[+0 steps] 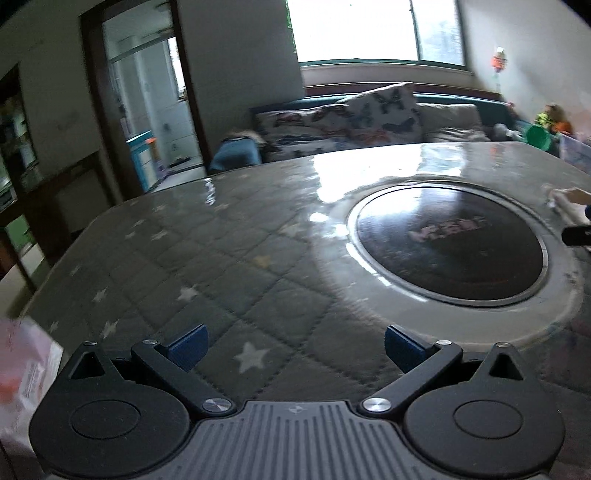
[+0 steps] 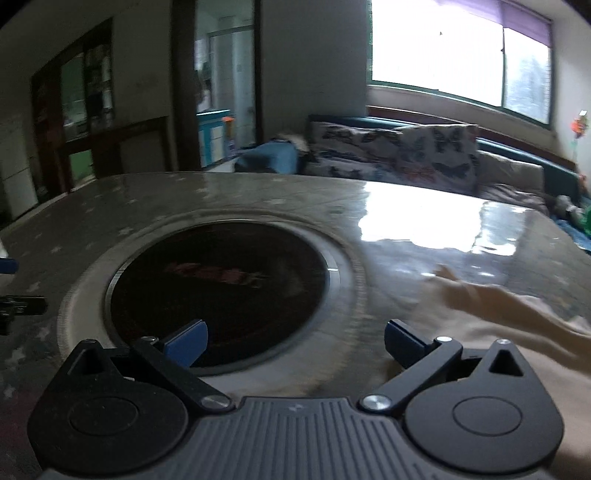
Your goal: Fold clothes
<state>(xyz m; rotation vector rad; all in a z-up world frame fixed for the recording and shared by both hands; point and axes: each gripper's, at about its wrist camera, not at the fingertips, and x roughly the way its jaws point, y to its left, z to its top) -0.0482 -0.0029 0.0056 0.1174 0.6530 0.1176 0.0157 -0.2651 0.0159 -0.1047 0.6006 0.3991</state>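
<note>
Left tongs (image 1: 295, 349): spread wide, blue pads apart, holding nothing; they hang above the near part of the table.
Right tongs (image 2: 295, 345): also spread wide and empty, over the near rim of the round plate.
Garment (image 2: 498, 332): pale cream cloth lying on the table just to the right of the right tongs, reaching under and past the right blue pad (image 2: 404, 341); not between the pads. From the left wrist view only a small pale edge shows at the far right.
Table (image 1: 221, 251): covered with a grey quilted cloth with white stars under a glossy clear sheet.
Round plate (image 2: 218, 291): dark disc set in the table's middle, ringed in pale grey.
Sofa (image 1: 369, 114): beyond the table, with butterfly-print cushions.
Window (image 1: 369, 29): bright, behind the sofa.
</note>
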